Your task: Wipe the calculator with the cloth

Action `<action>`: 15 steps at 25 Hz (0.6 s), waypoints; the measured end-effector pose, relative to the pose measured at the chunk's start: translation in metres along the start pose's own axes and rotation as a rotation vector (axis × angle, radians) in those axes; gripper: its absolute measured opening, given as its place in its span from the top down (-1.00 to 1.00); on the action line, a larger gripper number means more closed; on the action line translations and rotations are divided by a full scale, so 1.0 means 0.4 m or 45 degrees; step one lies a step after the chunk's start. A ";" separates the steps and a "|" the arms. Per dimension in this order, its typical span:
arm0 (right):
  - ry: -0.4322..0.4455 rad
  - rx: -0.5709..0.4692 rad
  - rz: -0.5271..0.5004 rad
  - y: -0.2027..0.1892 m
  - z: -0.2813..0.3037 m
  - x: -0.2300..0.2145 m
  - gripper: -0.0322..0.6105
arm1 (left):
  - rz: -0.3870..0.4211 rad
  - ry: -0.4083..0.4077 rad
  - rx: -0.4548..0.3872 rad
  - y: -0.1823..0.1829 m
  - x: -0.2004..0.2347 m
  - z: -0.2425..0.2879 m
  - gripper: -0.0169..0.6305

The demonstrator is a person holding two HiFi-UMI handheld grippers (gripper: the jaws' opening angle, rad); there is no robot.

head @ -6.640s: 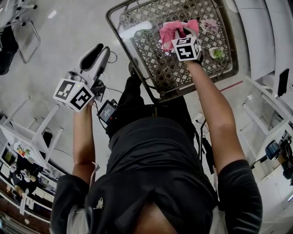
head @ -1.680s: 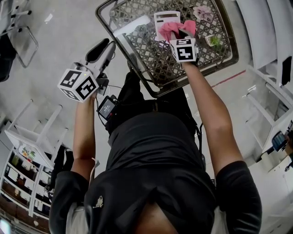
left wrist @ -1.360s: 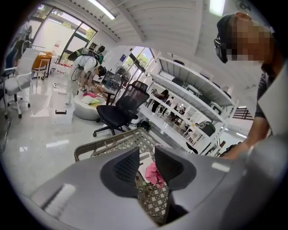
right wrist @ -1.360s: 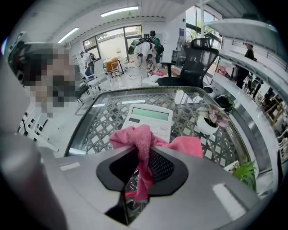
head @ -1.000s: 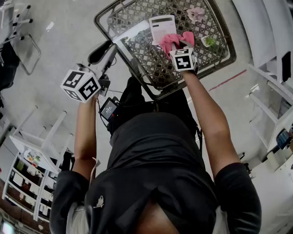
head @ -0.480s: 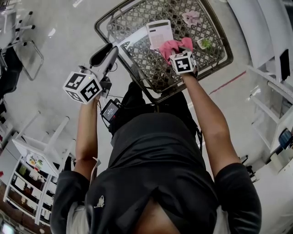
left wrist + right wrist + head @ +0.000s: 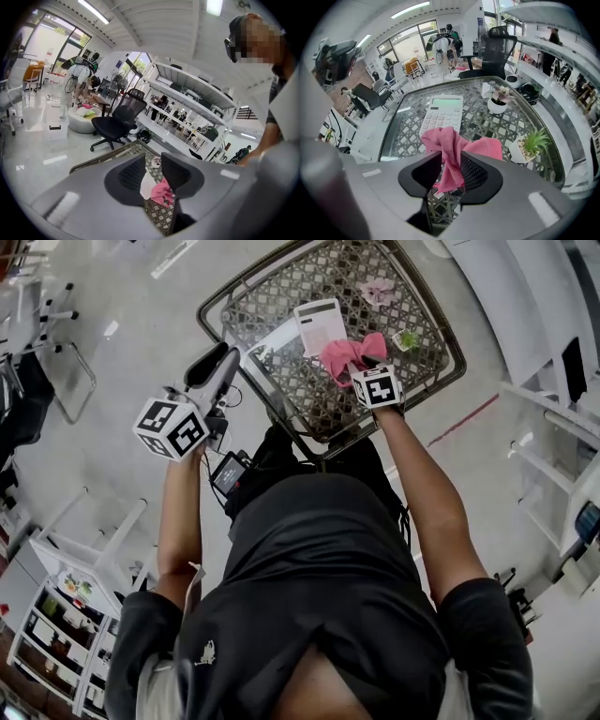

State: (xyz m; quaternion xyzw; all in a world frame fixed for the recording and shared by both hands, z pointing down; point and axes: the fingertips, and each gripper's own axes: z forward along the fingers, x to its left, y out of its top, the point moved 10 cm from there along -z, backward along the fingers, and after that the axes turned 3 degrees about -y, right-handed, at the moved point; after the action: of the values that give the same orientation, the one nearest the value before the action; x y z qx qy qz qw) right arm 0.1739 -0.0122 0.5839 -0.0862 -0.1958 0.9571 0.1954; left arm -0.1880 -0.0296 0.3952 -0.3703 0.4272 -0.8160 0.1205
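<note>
A white calculator (image 7: pixel 319 326) (image 7: pixel 443 115) lies flat on the glass-topped lattice table (image 7: pixel 281 418). The pink cloth (image 7: pixel 349 352) (image 7: pixel 454 150) is bunched just near and right of it, its far edge touching the calculator's near edge. My right gripper (image 7: pixel 362 367) (image 7: pixel 451 165) points steeply down over the cloth. Its jaws are opening: the cloth hangs between them against the right jaw, with a gap to the left jaw. My left gripper (image 7: pixel 223 357) (image 7: pixel 152 171) hovers open and empty off the table's left edge. The cloth (image 7: pixel 164 193) shows through its gap.
A small pot with pink flowers (image 7: pixel 378 289) (image 7: pixel 499 101) and a small green plant (image 7: pixel 406 339) (image 7: pixel 532 143) stand on the table right of the calculator. A white sheet (image 7: pixel 272 337) lies at its left. A black office chair (image 7: pixel 117 122) and white shelving (image 7: pixel 553 456) surround the table.
My right gripper has drawn the cloth off the calculator toward the table's near right. My left gripper has lifted slightly.
</note>
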 end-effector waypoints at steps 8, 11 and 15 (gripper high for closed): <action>0.026 -0.094 0.075 0.009 -0.084 -0.029 0.49 | 0.030 -0.005 -0.026 0.030 -0.021 -0.017 0.46; 0.026 -0.169 0.117 0.025 -0.133 -0.040 0.49 | 0.038 -0.007 -0.038 0.041 -0.032 -0.025 0.46; 0.060 -0.355 0.175 0.078 -0.236 -0.051 0.49 | 0.059 -0.013 -0.061 0.060 -0.050 -0.032 0.46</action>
State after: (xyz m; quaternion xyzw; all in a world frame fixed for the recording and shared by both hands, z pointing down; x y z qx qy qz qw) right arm 0.2046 -0.0147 0.4874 -0.1482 -0.3156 0.9295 0.1201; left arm -0.1861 -0.0259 0.3617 -0.3671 0.4545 -0.8007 0.1327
